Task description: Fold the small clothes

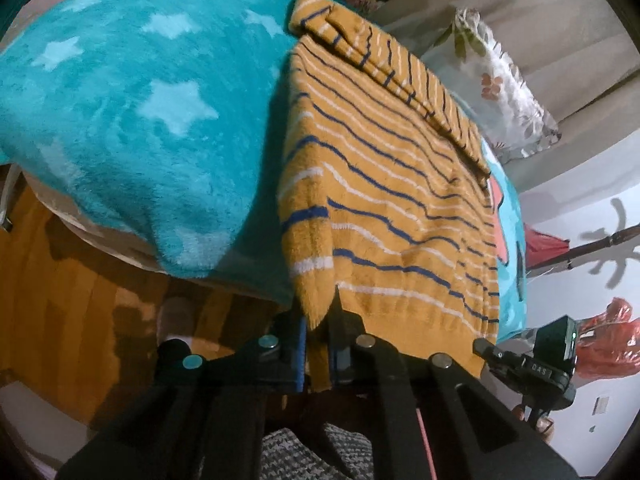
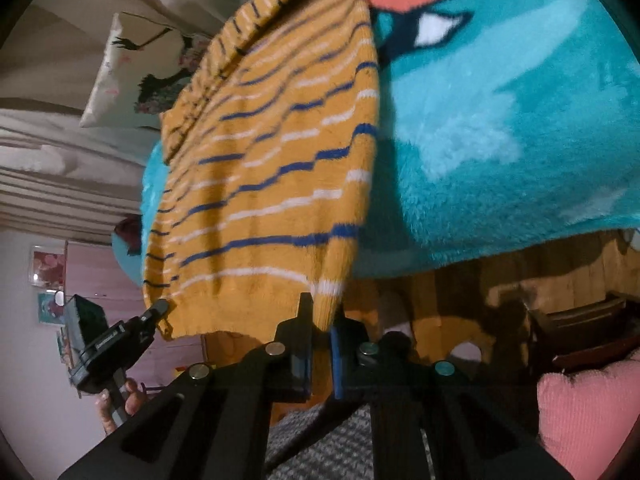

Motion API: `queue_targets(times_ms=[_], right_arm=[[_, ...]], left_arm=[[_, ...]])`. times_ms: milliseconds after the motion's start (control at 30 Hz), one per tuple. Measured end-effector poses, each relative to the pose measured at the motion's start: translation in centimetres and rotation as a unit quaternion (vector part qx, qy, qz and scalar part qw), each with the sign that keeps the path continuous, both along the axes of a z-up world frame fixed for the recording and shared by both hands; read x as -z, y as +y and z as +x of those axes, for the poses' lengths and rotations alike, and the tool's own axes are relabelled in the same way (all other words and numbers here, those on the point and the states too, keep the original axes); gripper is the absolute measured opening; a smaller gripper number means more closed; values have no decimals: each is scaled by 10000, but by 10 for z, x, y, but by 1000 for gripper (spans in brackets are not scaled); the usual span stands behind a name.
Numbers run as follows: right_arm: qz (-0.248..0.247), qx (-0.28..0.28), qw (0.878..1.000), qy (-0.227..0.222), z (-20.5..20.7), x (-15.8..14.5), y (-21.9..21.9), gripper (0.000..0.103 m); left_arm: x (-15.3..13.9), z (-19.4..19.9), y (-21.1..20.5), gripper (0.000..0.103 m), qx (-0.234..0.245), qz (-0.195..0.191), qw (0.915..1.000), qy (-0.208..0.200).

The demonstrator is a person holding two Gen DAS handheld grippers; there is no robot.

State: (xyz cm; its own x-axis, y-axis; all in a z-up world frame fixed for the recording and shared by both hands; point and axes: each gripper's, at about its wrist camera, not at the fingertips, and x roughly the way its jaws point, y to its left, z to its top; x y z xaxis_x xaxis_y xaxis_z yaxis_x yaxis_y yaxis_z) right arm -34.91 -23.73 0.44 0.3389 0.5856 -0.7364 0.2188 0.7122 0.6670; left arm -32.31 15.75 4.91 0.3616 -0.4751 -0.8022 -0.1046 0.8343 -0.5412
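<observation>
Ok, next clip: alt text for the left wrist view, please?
The left gripper is shut on the bottom corner of a mustard sweater with blue and white stripes, which lies on a teal blanket with pale stars. The right gripper pinches the opposite corner; a floral pillow lies beyond.

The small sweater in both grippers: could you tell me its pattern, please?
The sweater is mustard yellow with thin blue and white stripes, clearest in the left wrist view.

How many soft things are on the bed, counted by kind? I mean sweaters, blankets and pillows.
Sweater: 1, mustard with blue and white stripes
Blanket: 1, turquoise fleece
Pillow: 1, floral
Total: 3
</observation>
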Motion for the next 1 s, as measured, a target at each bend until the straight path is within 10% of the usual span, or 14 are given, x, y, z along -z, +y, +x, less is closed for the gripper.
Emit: queue_targets(times_ms=[433,1000], right_arm=[[219,33,9969,-755,30,-87,-1,7],[-435,761,9923,-880,310,-108,6,7]], left_arm=[[-67,46,5,8,81,-314,9971,-684],[-47,347,-25,8,408,173,9954,-846]])
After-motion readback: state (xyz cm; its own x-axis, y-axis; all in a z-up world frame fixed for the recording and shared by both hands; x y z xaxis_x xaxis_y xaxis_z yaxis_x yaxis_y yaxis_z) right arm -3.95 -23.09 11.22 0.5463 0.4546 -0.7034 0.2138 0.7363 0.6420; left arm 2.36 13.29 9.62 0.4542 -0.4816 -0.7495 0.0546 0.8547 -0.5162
